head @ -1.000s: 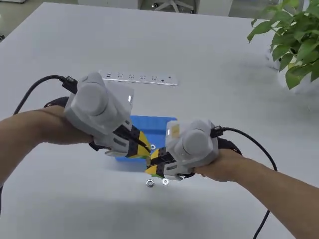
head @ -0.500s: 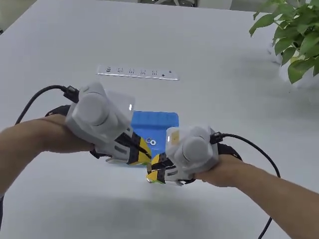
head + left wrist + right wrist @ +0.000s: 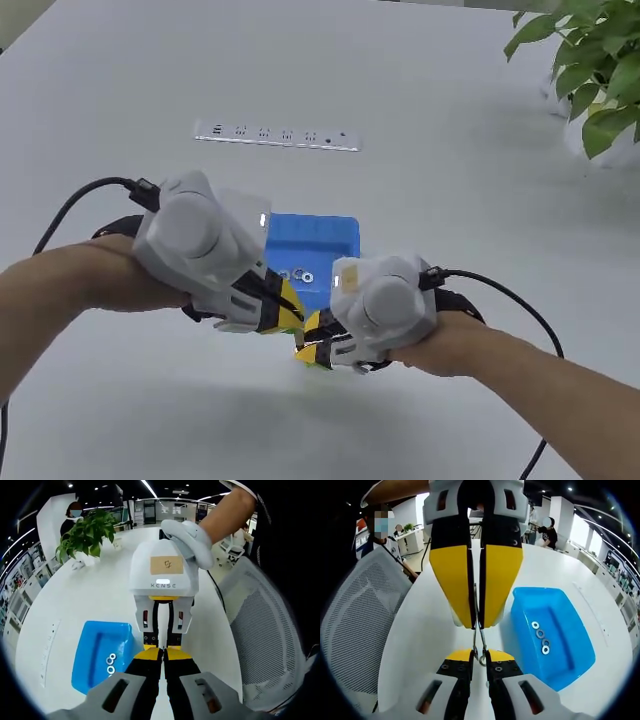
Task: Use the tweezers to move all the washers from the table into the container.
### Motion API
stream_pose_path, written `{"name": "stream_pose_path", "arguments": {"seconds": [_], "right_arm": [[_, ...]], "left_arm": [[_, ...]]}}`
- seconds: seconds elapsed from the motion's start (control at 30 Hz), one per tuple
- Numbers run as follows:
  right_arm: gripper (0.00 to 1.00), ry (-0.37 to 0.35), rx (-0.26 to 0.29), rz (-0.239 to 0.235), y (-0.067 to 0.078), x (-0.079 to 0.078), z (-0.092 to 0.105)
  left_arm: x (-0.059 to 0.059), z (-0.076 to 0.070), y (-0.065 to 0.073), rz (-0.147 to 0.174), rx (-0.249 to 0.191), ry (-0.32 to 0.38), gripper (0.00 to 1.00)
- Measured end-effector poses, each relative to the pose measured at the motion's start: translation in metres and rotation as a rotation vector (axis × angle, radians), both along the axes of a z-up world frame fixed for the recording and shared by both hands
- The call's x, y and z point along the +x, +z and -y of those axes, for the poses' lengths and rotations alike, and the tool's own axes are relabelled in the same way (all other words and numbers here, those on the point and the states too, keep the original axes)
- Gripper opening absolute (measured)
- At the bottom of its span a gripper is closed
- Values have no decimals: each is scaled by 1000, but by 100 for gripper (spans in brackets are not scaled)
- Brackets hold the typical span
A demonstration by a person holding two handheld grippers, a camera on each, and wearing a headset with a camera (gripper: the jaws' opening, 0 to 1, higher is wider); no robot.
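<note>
Blue container (image 3: pixel 572 630) holds four washers (image 3: pixel 540 633); beside it left gripper (image 3: pixel 285 314) and right gripper (image 3: pixel 311 346), fingers (image 3: pixel 451 580) clamped on tweezers (image 3: pixel 478 639), now cover two previously visible loose washers, pickup unconfirmed

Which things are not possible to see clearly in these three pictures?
- Table just in front of the container, head view: covered by the left gripper and right gripper; loose washers there are uncountable.
- Tweezers tips, right gripper view: sunk between the right gripper's jaws; a gripped washer too small to confirm.
- Plant, head view: cut by the edge.
</note>
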State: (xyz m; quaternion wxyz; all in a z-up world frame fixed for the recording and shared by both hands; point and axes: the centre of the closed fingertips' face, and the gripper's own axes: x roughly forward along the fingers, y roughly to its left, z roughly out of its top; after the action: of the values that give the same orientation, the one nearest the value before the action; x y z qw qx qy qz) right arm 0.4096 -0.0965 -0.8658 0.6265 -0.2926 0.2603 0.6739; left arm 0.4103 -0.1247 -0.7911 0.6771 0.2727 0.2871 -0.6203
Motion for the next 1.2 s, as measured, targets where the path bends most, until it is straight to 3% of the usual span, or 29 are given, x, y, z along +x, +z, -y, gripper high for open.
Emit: {"name": "stream_pose_path", "arguments": {"seconds": [0.37, 1.2], "right_arm": [[12, -5, 1, -11, -3, 1, -1], [11, -11, 0, -22, -4, 0, 0]], "left_arm": [[0, 0, -5, -4, 6, -1, 5], [2, 4, -3, -18, -11, 6, 5]]}}
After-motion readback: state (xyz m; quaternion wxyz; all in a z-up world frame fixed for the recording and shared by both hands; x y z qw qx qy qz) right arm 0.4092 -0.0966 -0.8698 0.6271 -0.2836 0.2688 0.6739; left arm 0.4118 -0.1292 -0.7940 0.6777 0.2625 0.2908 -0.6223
